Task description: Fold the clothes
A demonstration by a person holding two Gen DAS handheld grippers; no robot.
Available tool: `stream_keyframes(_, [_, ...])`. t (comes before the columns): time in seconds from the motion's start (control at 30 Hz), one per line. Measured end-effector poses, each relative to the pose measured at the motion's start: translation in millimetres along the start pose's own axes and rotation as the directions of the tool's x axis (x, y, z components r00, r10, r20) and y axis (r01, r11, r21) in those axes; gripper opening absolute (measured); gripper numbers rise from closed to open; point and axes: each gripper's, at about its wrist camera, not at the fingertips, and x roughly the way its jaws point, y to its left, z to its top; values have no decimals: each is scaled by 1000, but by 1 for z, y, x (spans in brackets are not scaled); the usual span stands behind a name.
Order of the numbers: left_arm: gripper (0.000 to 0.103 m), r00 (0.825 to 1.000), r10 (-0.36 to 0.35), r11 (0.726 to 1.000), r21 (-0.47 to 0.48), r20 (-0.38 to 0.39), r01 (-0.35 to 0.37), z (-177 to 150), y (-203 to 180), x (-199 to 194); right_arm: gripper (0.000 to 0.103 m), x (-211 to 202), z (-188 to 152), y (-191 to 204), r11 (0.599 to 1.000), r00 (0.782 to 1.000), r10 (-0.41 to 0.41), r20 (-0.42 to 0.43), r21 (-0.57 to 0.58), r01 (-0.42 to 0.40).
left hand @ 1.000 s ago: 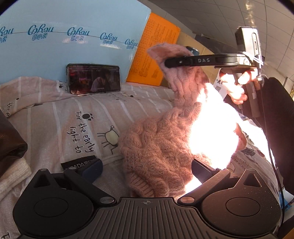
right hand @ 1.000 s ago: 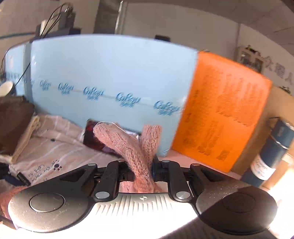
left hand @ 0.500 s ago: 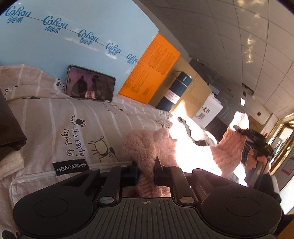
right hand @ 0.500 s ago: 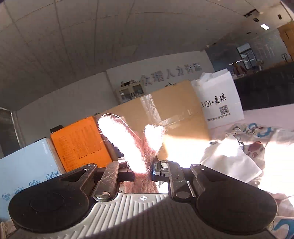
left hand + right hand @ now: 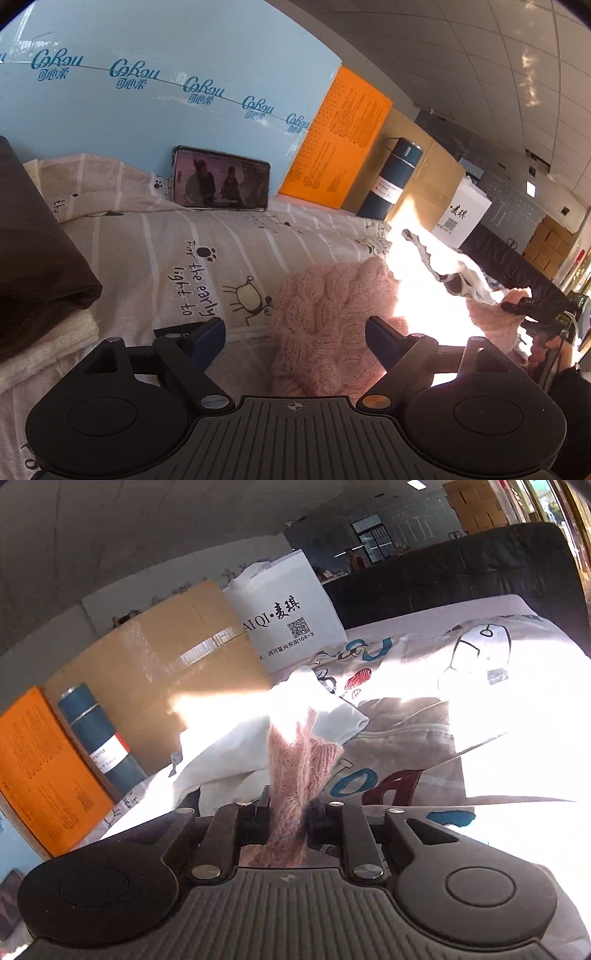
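In the left wrist view, we see our left gripper (image 5: 295, 334) with its jaws opening, spread wide and pressing on nothing. The pink knit sweater (image 5: 325, 321) lies bunched on the striped sheet (image 5: 177, 243) between and just beyond the fingertips, touching neither pad that we can make out. Its long axis runs from about 8 o'clock towards 3 o'clock, where one end stretches out through sun glare to our right gripper (image 5: 511, 306). A phone (image 5: 220, 183) leans at 11 o'clock and a blue bottle (image 5: 390, 180) stands at 1 o'clock.

In the right wrist view, our right gripper (image 5: 287, 814) clamps a strip of the pink knit sweater (image 5: 295, 760), jaws opening slightly. The strip points up towards 12 o'clock, over crumpled white clothes (image 5: 236, 753).
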Motion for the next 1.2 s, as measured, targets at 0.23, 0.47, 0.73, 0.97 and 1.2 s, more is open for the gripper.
stream_keyframes(0.23, [89, 999, -9, 999, 50, -47, 11, -6, -5, 8, 17, -49, -11, 58, 950, 970, 182, 164, -283, -130])
stream_keyframes(0.47, [89, 999, -11, 999, 37, -52, 13, -7, -4, 9, 17, -79, -45, 116, 813, 921, 388, 47, -488, -317])
stream_keyframes(0.73, [90, 998, -12, 999, 36, -57, 14, -6, -4, 10, 66, -88, -79, 147, 688, 868, 469, -160, -550, -473])
stream_keyframes(0.97, [91, 998, -14, 999, 36, -61, 17, -6, -4, 10, 96, -99, -78, 153, 662, 752, 594, -285, -358, -658])
stream_keyframes(1.2, [93, 998, -21, 999, 33, -64, 23, -6, -3, 10, 95, -85, -85, 152, 695, 703, 591, -396, -192, -693])
